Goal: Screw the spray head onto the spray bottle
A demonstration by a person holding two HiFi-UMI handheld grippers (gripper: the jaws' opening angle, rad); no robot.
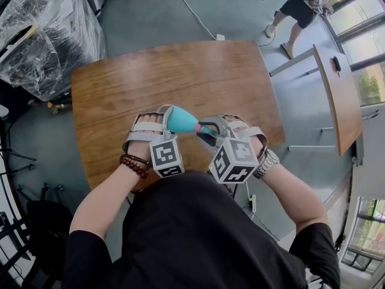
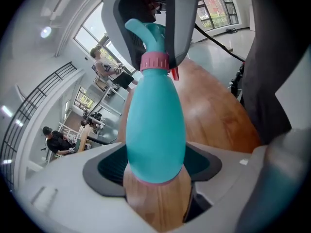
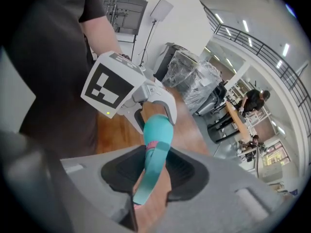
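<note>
A teal spray bottle [image 1: 183,122] lies level in the air over the near edge of the wooden table [image 1: 180,77], held between both grippers close to my body. My left gripper [image 1: 170,118] is shut on the bottle's wide body [image 2: 155,130]. My right gripper [image 1: 212,131] is shut on the teal spray head [image 1: 206,131]. In the left gripper view a pink collar [image 2: 154,61] joins the bottle to the spray head [image 2: 146,30], which sits inside the right gripper's jaws. In the right gripper view the spray head [image 3: 148,174] runs between the pads, and the left gripper [image 3: 155,106] is beyond it.
A plastic-wrapped bulk [image 1: 42,35] stands off the table's left side. A second wooden table [image 1: 340,95] is at the right, and a person [image 1: 298,11] stands at the back right. A cable [image 1: 192,11] runs across the grey floor behind the table.
</note>
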